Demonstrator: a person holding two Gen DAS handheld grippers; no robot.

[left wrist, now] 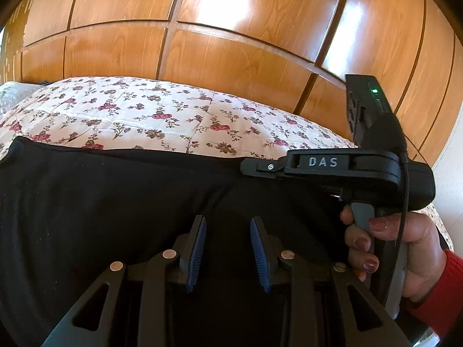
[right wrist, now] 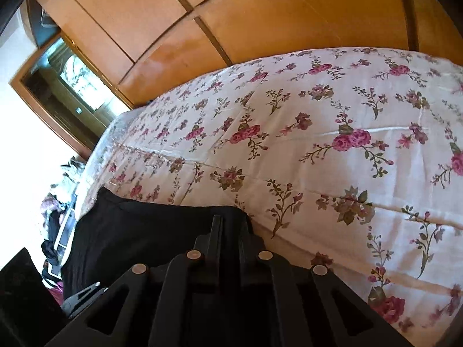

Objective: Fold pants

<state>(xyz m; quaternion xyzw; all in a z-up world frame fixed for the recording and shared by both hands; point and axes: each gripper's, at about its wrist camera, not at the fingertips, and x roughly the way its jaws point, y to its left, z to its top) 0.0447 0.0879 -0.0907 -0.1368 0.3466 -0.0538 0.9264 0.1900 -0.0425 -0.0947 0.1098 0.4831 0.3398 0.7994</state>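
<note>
Pants: black pants (left wrist: 121, 202) lie spread across a floral quilt (left wrist: 139, 112) on the bed, their far edge running straight along the pattern; in the right wrist view the cloth (right wrist: 139, 237) bunches at the quilt's near side.
Right gripper: the right gripper (right wrist: 217, 225) has its jaws pressed together at the pants' edge; seen from the left camera, its tip (left wrist: 260, 169) sits right on that far edge. Whether cloth is actually caught between the pads cannot be told, since black fabric and black fingers merge.
Left gripper: the left gripper (left wrist: 228, 248) hangs over the middle of the pants, its blue pads (left wrist: 198, 248) spread apart and nothing between them.
Hand: a hand (left wrist: 387, 245) in a red sleeve (left wrist: 442, 295) squeezes the right tool's trigger.
Step in hand: likely securing an edge to begin a fold. Done well, the left tool takes the same edge further along, and both lift together so the cloth stays flat and even.
Containers: none in view; wardrobe (left wrist: 231, 29) panels stand closed behind the bed.
</note>
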